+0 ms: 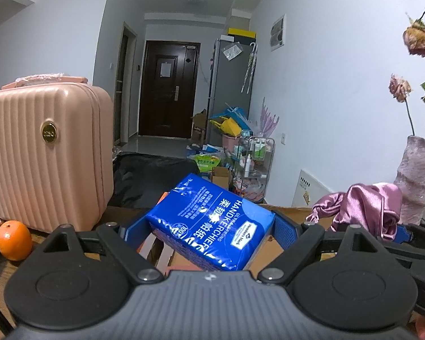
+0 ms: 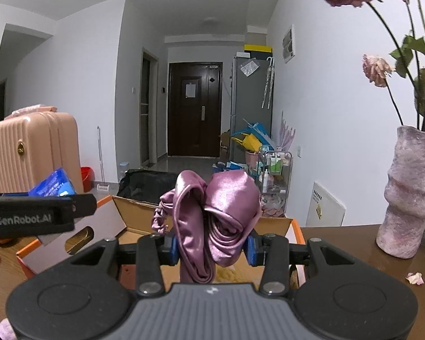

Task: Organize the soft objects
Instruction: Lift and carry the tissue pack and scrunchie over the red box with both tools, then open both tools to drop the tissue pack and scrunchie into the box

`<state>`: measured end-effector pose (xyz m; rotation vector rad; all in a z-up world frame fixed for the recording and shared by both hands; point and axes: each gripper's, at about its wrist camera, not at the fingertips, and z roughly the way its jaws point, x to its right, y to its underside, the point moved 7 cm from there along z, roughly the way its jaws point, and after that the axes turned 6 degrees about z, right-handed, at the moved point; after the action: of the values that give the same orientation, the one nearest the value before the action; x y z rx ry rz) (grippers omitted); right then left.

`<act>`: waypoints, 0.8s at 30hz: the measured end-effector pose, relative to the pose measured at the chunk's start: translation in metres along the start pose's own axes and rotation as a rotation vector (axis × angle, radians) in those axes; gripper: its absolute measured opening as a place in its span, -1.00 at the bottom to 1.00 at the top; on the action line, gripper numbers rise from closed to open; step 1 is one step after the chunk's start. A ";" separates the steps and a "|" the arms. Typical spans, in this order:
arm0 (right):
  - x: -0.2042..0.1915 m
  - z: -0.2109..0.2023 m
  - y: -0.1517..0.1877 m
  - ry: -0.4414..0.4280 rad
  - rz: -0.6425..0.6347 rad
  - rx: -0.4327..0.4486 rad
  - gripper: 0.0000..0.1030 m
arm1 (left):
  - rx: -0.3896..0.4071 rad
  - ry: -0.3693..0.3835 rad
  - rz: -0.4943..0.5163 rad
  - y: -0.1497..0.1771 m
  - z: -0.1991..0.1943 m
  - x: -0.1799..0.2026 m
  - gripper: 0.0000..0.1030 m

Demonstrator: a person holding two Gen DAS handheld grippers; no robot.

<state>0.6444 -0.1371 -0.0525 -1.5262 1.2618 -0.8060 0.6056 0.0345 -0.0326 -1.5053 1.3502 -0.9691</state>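
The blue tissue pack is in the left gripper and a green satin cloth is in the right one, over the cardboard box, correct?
Not quite: the cloth is purple, not green, as the right wrist view shows. The rest holds: left gripper grips the tissue pack, right gripper the cloth, over the cardboard box.

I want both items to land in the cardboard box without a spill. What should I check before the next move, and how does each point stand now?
1. Left claw grips the blue plastic-wrapped tissue pack: ok, though the pack sits tilted.
2. Right claw is clamped on the shiny purple satin cloth: ok.
3. Open cardboard box with orange trim lies ahead below both claws: ok.
4. Free room inside the box: cannot tell.
5. Purple textured vase stands clear of the right claw: ok.
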 end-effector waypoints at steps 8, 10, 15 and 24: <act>-0.004 0.015 0.005 0.015 -0.016 -0.030 -0.20 | -0.033 -0.028 0.026 0.004 0.017 0.005 0.74; -0.006 0.018 0.005 0.016 -0.023 -0.033 -0.20 | -0.042 -0.041 0.035 0.005 0.021 0.006 0.74; -0.009 0.023 0.011 0.027 -0.054 -0.049 -0.16 | -0.065 -0.056 0.035 0.011 0.028 0.003 0.74; -0.002 0.026 0.015 0.069 -0.053 -0.078 0.51 | -0.049 -0.038 0.021 0.012 0.027 0.003 1.00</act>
<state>0.6631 -0.1284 -0.0749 -1.6123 1.3217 -0.8594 0.6272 0.0343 -0.0528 -1.5349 1.3691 -0.8961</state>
